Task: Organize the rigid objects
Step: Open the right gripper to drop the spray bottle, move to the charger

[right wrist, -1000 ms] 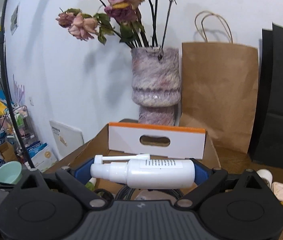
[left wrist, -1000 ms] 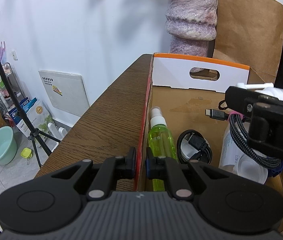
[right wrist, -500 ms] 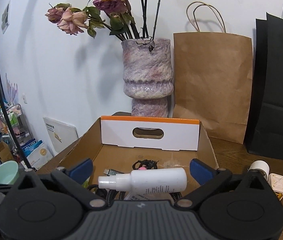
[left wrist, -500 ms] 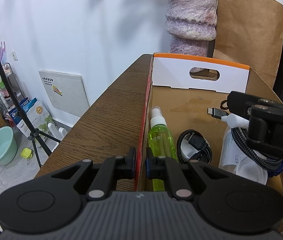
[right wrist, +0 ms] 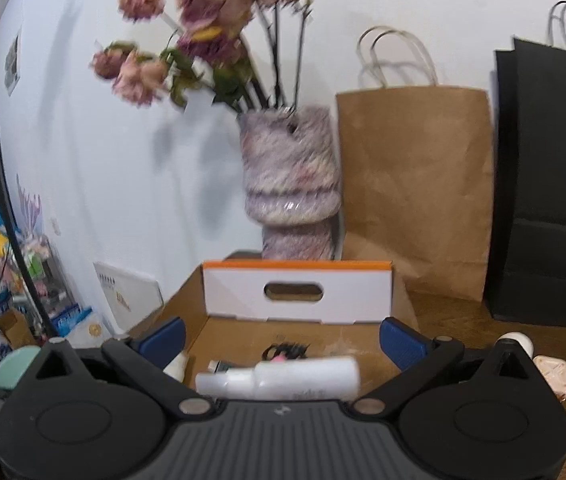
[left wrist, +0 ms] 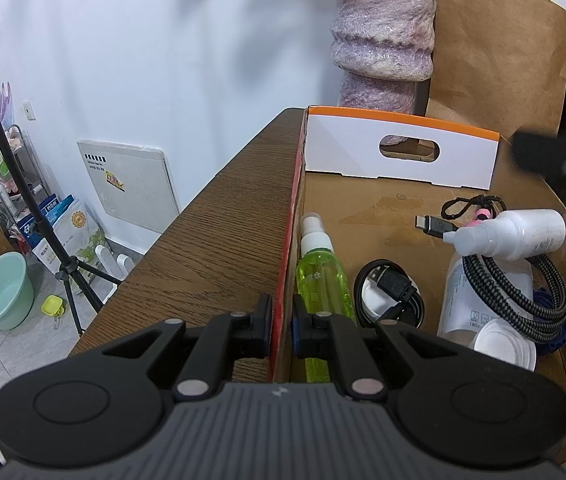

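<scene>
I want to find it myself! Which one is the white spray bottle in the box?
Look in the cardboard box with the orange-edged white end. Along its right side, the white spray bottle lies on its side across a coil of braided cable, nozzle pointing left. Unlike the clear green bottle by the left wall, it is solid white.

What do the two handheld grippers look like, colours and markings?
Both match: a dark grey ribbed body with a small pale logo at its centre, two round black housings with disc insets, and black linkage arms with silver pivot pins. The left gripper has black fingers, blue showing on one pad. The right gripper has blue pads. No cables, hands or sleeves are visible.
</scene>
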Available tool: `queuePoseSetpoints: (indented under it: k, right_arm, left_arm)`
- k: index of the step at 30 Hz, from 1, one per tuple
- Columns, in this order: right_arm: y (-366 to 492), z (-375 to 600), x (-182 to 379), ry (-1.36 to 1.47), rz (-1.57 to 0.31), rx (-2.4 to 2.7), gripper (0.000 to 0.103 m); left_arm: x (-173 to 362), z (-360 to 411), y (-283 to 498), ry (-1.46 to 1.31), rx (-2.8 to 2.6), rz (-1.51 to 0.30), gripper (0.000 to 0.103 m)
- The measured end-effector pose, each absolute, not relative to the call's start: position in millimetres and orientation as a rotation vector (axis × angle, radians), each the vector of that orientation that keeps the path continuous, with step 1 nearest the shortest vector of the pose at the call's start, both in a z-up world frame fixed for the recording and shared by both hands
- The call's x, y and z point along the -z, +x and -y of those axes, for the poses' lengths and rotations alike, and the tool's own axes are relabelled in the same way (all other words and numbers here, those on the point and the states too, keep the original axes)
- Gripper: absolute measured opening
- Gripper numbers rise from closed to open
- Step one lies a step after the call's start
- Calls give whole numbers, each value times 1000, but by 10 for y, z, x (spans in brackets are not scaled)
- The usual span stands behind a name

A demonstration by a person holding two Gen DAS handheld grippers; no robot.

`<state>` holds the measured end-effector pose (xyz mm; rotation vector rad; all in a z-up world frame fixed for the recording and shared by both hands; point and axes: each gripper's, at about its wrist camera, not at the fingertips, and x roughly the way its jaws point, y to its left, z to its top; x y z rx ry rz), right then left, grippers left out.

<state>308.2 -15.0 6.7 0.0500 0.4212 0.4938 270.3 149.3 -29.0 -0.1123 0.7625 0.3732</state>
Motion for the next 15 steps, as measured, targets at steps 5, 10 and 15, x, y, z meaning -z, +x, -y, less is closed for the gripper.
queuePoseSetpoints:
  k: [5, 10, 15]
  right_arm:
    - [3133, 478, -209, 87, -366, -425, 103]
    - [3327, 903, -209, 118, -381, -320, 103]
    - [3588, 1274, -36, 99, -436, -190, 103]
  left_arm:
    - [290, -1493, 2703, -112, -373, -762, 10]
    - [291, -1492, 2700, -112, -373, -762, 10]
    - [290, -1493, 2700, -112, -373, -762, 10]
